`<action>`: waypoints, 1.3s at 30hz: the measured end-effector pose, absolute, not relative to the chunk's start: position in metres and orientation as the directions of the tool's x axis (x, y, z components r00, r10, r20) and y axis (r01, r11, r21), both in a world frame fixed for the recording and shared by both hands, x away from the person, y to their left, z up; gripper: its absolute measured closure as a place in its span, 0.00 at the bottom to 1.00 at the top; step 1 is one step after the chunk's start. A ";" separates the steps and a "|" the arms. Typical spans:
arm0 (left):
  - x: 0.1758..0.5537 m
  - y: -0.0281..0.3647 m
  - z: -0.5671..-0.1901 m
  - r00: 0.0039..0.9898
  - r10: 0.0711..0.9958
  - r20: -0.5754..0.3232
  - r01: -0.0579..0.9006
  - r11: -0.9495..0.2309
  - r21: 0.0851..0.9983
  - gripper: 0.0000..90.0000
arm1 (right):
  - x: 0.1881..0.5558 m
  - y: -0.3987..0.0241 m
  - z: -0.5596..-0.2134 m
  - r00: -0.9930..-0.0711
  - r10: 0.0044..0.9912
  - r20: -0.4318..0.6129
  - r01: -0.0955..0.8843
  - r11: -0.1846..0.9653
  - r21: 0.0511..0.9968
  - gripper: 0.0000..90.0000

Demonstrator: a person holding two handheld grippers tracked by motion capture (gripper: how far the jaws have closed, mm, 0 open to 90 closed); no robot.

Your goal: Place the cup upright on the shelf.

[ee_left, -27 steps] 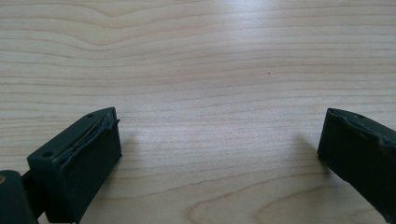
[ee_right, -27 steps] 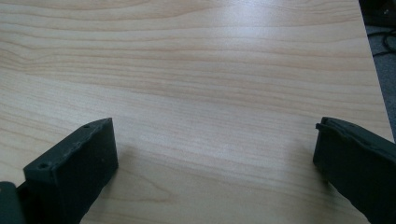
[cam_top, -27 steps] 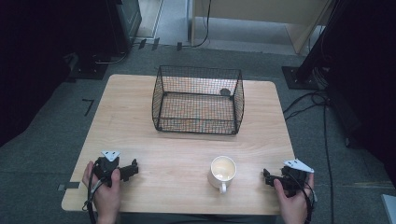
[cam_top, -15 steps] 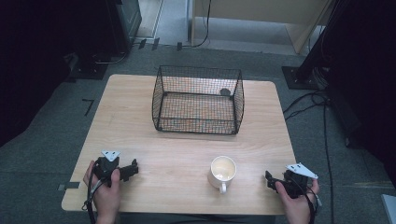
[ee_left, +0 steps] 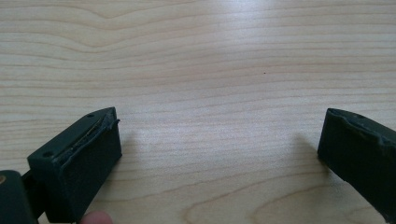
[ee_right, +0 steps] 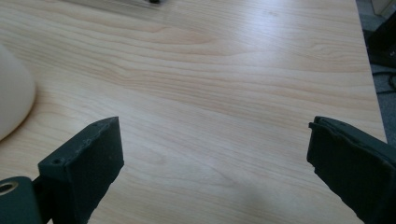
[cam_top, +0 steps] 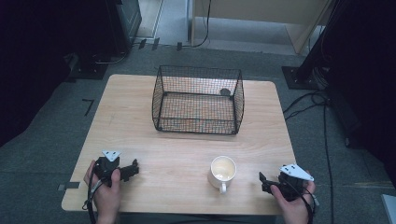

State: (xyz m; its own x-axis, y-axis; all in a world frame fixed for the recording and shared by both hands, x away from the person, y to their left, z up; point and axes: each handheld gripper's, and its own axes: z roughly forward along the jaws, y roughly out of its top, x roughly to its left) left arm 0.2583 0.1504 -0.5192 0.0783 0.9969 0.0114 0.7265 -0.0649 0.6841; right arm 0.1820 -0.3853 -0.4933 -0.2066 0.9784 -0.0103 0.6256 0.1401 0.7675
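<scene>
Looks like a lab or test bay: pale wooden table [cam_top: 140, 116] on grey carpet floor [cam_top: 46, 149], black cables [cam_top: 322, 121] trailing across it, dark equipment stands [cam_top: 126, 23] behind, probably racks.

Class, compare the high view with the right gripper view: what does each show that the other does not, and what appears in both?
High view alone: the black wire basket standing whole at the far middle of the table, both hands, the left gripper near the front left corner, and the mug's rim and handle, the handle pointing toward the person.
Right gripper view alone: a close look along the right gripper, its jaws wide apart over bare wood.
Both: the wooden table and the white mug, seen in the right gripper view as a curved white edge at the left.
</scene>
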 end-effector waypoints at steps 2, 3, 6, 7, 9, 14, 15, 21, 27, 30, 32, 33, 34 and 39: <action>0.258 0.150 -0.519 0.079 0.997 0.011 0.726 -0.065 0.684 0.00 | 0.180 -0.381 -0.491 -0.227 0.974 -0.006 0.623 0.149 0.768 0.04; 0.258 0.150 -0.519 0.082 0.997 0.012 0.726 -0.068 0.684 0.00 | 0.179 -0.379 -0.490 -0.237 0.971 0.000 0.619 0.151 0.771 0.04; 0.258 0.150 -0.519 0.084 0.996 0.012 0.726 -0.070 0.684 0.00 | 0.176 -0.373 -0.484 -0.267 0.964 0.003 0.606 0.166 0.778 0.04; 0.258 0.150 -0.519 0.084 0.996 0.012 0.726 -0.070 0.684 0.00 | 0.175 -0.371 -0.482 -0.275 0.961 0.002 0.602 0.170 0.780 0.04; 0.258 0.150 -0.519 0.085 0.996 0.012 0.726 -0.070 0.684 0.00 | 0.173 -0.367 -0.479 -0.291 0.957 0.000 0.591 0.180 0.786 0.04; 0.258 0.150 -0.519 0.091 0.996 0.012 0.725 -0.075 0.684 0.00 | 0.170 -0.361 -0.473 -0.318 0.948 -0.006 0.578 0.198 0.792 0.04; 0.258 0.150 -0.519 0.095 0.995 0.011 0.725 -0.076 0.685 0.00 | 0.170 -0.358 -0.473 -0.330 0.944 -0.004 0.574 0.204 0.793 0.04; 0.258 0.150 -0.519 0.098 0.995 0.010 0.725 -0.078 0.684 0.00 | 0.165 -0.346 -0.469 -0.375 0.927 -0.001 0.551 0.224 0.804 0.05; 0.258 0.149 -0.519 0.098 0.995 0.009 0.725 -0.078 0.684 0.00 | 0.162 -0.331 -0.464 -0.433 0.901 0.021 0.531 0.237 0.814 0.05; 0.258 0.149 -0.519 0.098 0.995 0.010 0.725 -0.078 0.684 0.00 | 0.160 -0.326 -0.463 -0.451 0.892 0.027 0.524 0.240 0.817 0.05; 0.258 0.149 -0.519 0.098 0.995 0.010 0.725 -0.078 0.685 0.00 | 0.158 -0.318 -0.461 -0.477 0.878 0.040 0.519 0.245 0.819 0.05; 0.258 0.149 -0.519 0.098 0.995 0.009 0.725 -0.078 0.685 0.00 | 0.158 -0.316 -0.461 -0.482 0.875 0.043 0.517 0.244 0.821 0.05; 0.258 0.149 -0.519 0.098 0.995 0.009 0.725 -0.078 0.685 0.00 | 0.158 -0.316 -0.461 -0.482 0.875 0.043 0.517 0.244 0.821 0.05; 0.258 0.149 -0.519 0.099 0.995 0.010 0.726 -0.079 0.684 0.00 | 0.154 -0.303 -0.458 -0.525 0.848 0.077 0.519 0.247 0.819 0.05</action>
State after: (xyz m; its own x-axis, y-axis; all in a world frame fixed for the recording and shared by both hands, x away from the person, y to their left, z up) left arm 0.2582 0.1495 -0.5192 0.0987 0.9951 0.0103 0.7255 -0.0791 0.6836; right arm 0.1535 -0.3025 -0.4578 -0.5250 0.8476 0.0772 0.5187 0.2467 0.8186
